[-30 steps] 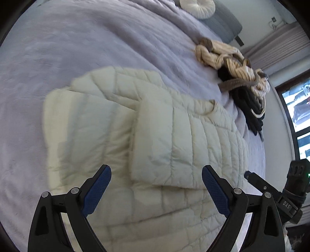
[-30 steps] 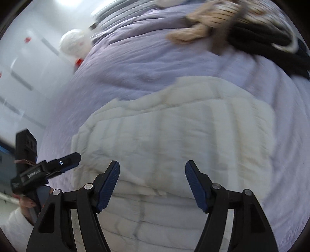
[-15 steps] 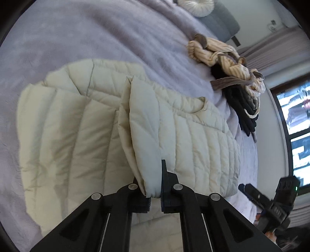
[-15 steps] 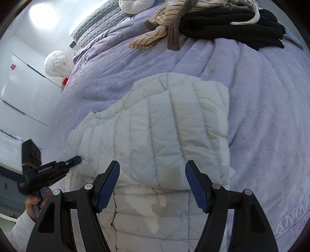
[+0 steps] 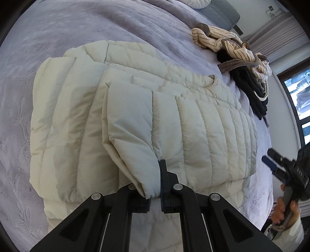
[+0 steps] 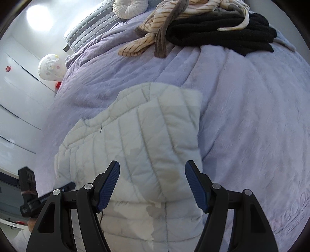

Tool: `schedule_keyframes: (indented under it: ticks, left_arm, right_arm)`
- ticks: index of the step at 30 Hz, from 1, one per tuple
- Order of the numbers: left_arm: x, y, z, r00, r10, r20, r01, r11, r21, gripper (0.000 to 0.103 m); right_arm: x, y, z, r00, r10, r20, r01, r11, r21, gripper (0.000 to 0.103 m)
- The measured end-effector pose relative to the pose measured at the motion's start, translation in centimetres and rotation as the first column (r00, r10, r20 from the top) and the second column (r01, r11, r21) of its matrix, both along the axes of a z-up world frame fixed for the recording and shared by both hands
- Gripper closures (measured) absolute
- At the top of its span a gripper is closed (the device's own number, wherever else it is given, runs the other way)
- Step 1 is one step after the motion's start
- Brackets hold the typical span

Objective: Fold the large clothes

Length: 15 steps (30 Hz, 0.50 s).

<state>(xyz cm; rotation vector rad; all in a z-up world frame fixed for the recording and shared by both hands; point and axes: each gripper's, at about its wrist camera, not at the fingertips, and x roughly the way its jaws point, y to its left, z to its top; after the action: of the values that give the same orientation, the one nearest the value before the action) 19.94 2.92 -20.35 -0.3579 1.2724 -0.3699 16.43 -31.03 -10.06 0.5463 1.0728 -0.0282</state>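
Note:
A cream quilted puffer jacket (image 5: pixel 193 124) lies partly folded on the lilac bedspread (image 5: pixel 77 29). My left gripper (image 5: pixel 155 186) is shut on the cuff end of the jacket's sleeve (image 5: pixel 131 124), which lies across the jacket body. My right gripper (image 6: pixel 153 184) is open and empty, hovering just above the folded jacket (image 6: pixel 145 139). The right gripper also shows at the right edge of the left wrist view (image 5: pixel 279 166). The left gripper's body shows at the lower left of the right wrist view (image 6: pixel 36 195).
A striped beige garment (image 5: pixel 222 40) and a black garment (image 5: pixel 251 91) lie piled at the far side of the bed. A round white cushion (image 6: pixel 129 7) and a grey headboard (image 6: pixel 87 27) sit beyond. A window (image 5: pixel 296 97) is at the right.
My left gripper closed on the sleeve cuff and has drawn it across the jacket body. My right gripper stayed open and pulled back a little from the jacket.

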Motion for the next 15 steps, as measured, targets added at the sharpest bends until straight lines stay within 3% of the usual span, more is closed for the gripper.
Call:
schedule_keyframes:
  ticks: [1,2,4,15]
  left_arm:
    - [0.0,-0.1,0.1,1.000,-0.004,0.003,0.004,1.000,0.006,0.095]
    - [0.0,-0.2,0.1,1.000,-0.008,0.005,0.008,1.000,0.014,0.095]
    - [0.0,-0.4,0.1,1.000,-0.012,0.006,0.012,1.000,0.024,0.095]
    - [-0.4,-0.2,0.2,1.000,0.008,0.012,-0.008,0.999,0.052,0.095]
  right_arm:
    - [0.2,-0.2,0.0,1.000,-0.004,0.003,0.004,1.000,0.005,0.039]
    - [0.4,-0.4,-0.1,1.000,-0.005,0.002,0.005,1.000,0.010,0.056]
    - [1.0,-0.6,-0.8,1.000,-0.002,-0.013,0.002,1.000,0.014,0.071]
    - [1.3,-0.3,-5.8,0.995,0.019,-0.101,-0.019,1.000,0.000,0.076]
